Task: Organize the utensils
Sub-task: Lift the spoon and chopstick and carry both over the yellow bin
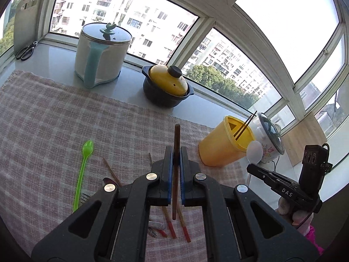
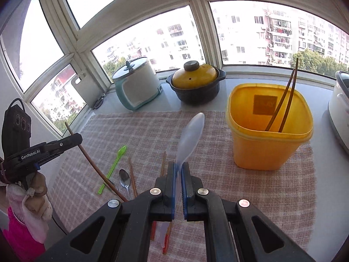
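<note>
You see a woven checked cloth (image 2: 218, 185), rough and matt, a glossy yellow plastic container (image 2: 268, 148), a shiny metal spoon (image 2: 124, 178), a translucent plastic spoon (image 2: 189, 137), and a dull wooden chopstick (image 1: 176, 144).

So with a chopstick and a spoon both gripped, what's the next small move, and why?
Probably carry the right tool forward over the yellow bin and drop the white spoon in. The bin stands open just ahead, already holding two chopsticks; the left tool can follow with its brown chopstick.
</note>
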Available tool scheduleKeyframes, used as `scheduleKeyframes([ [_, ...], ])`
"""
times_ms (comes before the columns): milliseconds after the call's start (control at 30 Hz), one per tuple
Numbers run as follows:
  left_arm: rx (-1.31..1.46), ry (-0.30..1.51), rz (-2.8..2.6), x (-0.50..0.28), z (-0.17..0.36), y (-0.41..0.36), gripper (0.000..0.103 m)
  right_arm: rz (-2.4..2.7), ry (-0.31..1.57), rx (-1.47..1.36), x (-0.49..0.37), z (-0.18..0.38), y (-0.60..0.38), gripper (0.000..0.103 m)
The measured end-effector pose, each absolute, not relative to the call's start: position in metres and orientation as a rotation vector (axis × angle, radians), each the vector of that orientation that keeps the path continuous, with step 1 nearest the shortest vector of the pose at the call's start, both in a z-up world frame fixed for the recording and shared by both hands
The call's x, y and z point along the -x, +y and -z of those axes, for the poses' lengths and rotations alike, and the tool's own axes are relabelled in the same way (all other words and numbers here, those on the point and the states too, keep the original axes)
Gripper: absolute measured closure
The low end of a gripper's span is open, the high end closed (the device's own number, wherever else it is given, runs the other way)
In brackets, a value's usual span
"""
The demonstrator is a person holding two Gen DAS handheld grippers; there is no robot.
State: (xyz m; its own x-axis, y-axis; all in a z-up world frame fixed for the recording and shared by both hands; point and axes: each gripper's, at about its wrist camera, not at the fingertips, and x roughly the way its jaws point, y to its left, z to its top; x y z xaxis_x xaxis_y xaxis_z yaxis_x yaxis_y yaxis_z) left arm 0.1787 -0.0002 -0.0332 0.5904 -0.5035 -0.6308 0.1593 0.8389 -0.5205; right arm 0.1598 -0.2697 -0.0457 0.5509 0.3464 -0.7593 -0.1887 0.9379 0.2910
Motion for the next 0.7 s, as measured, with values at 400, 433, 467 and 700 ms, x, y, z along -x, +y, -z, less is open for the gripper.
scheduleKeyframes([
  [400,0.467,0.772,0.515,-0.21,-0.006,-0.048,0.1,-0.18,0.826,-0.193,-0.165,0.011,-0.329,0.101],
  [433,0.47,0.762,0.523,-0.212,-0.01,-0.051,0.1,-0.174,0.82,-0.196,-0.166,0.009,-0.334,0.101],
  [467,0.473,0.751,0.532,-0.214,-0.015,-0.055,0.1,-0.17,0.814,-0.199,-0.167,0.007,-0.337,0.101],
  [700,0.483,0.689,0.566,-0.235,-0.039,-0.075,0.1,-0.135,0.755,-0.201,-0.178,-0.011,-0.353,0.101],
])
